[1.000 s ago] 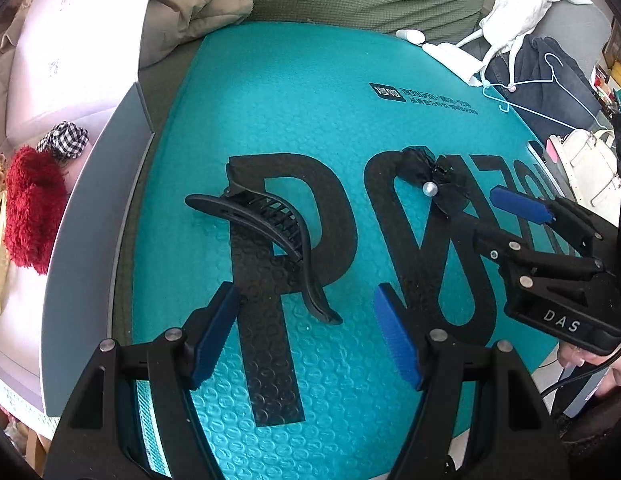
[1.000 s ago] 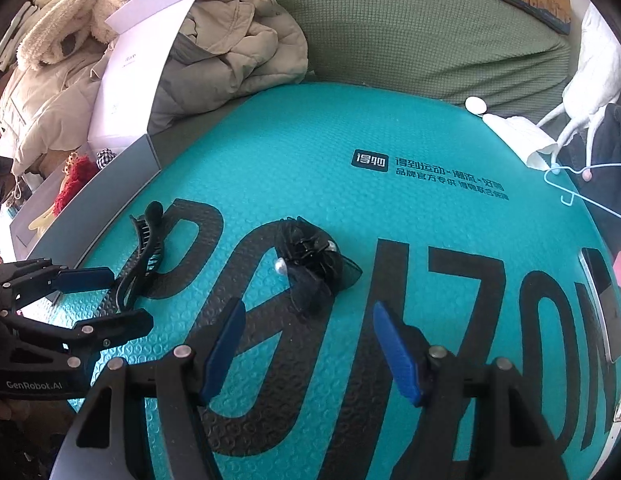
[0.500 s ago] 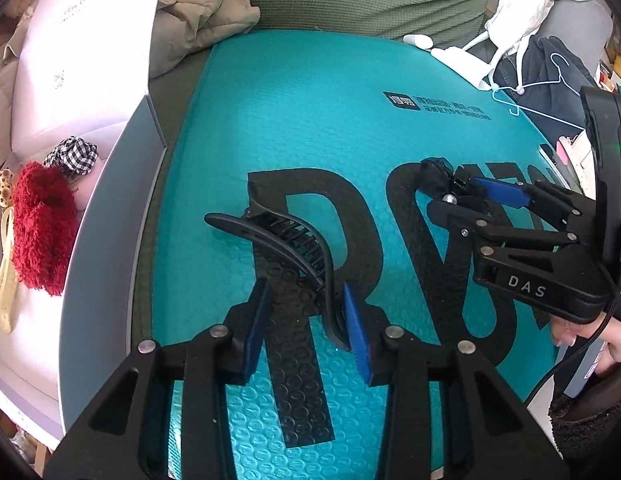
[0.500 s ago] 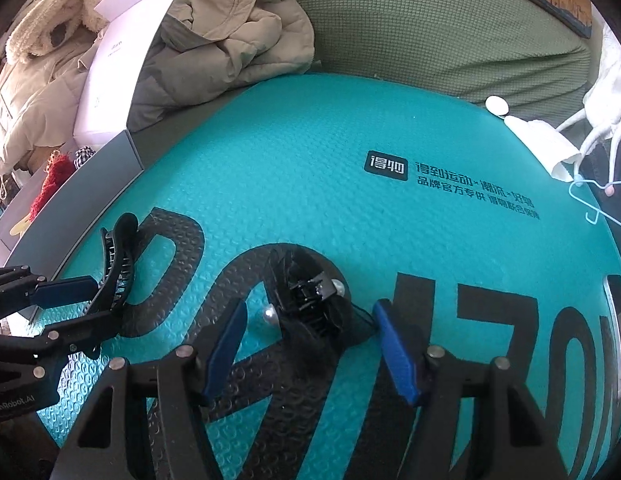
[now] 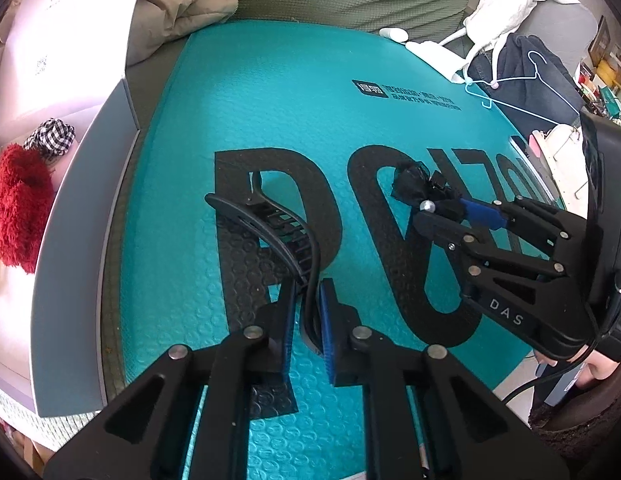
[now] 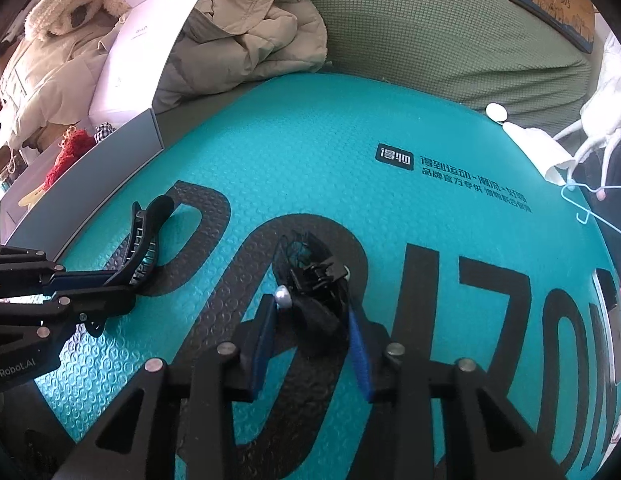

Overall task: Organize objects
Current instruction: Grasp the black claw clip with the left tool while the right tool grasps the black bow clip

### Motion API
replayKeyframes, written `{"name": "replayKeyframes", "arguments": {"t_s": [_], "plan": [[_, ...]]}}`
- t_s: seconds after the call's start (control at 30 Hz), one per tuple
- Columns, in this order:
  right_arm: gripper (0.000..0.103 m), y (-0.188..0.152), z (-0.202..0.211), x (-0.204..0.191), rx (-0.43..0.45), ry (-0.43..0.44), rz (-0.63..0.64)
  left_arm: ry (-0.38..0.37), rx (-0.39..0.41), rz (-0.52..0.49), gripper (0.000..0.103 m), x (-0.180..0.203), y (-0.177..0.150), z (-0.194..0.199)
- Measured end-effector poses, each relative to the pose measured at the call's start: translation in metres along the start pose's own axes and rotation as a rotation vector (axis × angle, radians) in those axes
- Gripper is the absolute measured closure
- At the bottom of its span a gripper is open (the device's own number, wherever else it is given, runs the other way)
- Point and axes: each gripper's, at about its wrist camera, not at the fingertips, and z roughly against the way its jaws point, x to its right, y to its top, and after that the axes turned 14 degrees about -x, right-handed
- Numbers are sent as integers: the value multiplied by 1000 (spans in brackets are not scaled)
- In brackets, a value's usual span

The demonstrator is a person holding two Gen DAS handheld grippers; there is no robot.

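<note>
A black claw hair clip (image 5: 270, 224) lies on the teal bubble mailer (image 5: 246, 120). My left gripper (image 5: 306, 300) is shut on its near end, both blue pads against it. The clip (image 6: 146, 232) and left gripper (image 6: 110, 286) also show at the left of the right wrist view. A black mesh bow hair clip (image 6: 314, 300) with a small pearl (image 6: 282, 295) sits between the fingers of my right gripper (image 6: 310, 312). Its jaws are closing and the pads press the bunched bow. In the left wrist view the right gripper (image 5: 440, 210) pinches the bow (image 5: 414, 184).
An open grey-and-white box (image 5: 70, 220) stands left of the mailer, holding a red fluffy item (image 5: 18, 216) and a checkered scrunchie (image 5: 50, 138). Beige jackets (image 6: 246, 36) and a green sofa (image 6: 430, 32) lie behind. A pale blue hanger (image 5: 510, 92) and clothes are at the right.
Both grippers moved forward and closed: the left onto the claw clip's near end, the right around the black bow, which is now bunched between its pads.
</note>
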Motion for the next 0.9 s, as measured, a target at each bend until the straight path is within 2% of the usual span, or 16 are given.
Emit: {"name": "replayKeyframes", "arguments": {"t_s": [0.27,0.5,0.57,0.6,0.63,0.7,0.77,0.83,0.9], "plan": [[68,-31,18,4,-23,-11,-28,-17,-17,-31,92,14,-25,7],[68,-51,32,6,-21,17,-46,-34,-20,-26,92,18,-41,13],[65,-52,31,5,-25,11,-49,-25,-11,-17,91,16,-42,13],[60,-52,30,5,-29,10,-50,-17,-9,-14,91,16,-42,13],[56,-52,30,5,-32,9,-52,-10,-7,-12,89,16,-41,13],[39,-51,29,6,-23,1,-59,9,-1,-11,81,17,-38,13],[33,-50,28,5,-7,-7,-58,39,12,-12,59,17,-34,13],[31,-48,25,5,-3,-23,-57,68,27,-12,49,18,-30,12],[31,-45,22,6,-1,-31,-58,73,34,-23,49,18,-26,11]]}}
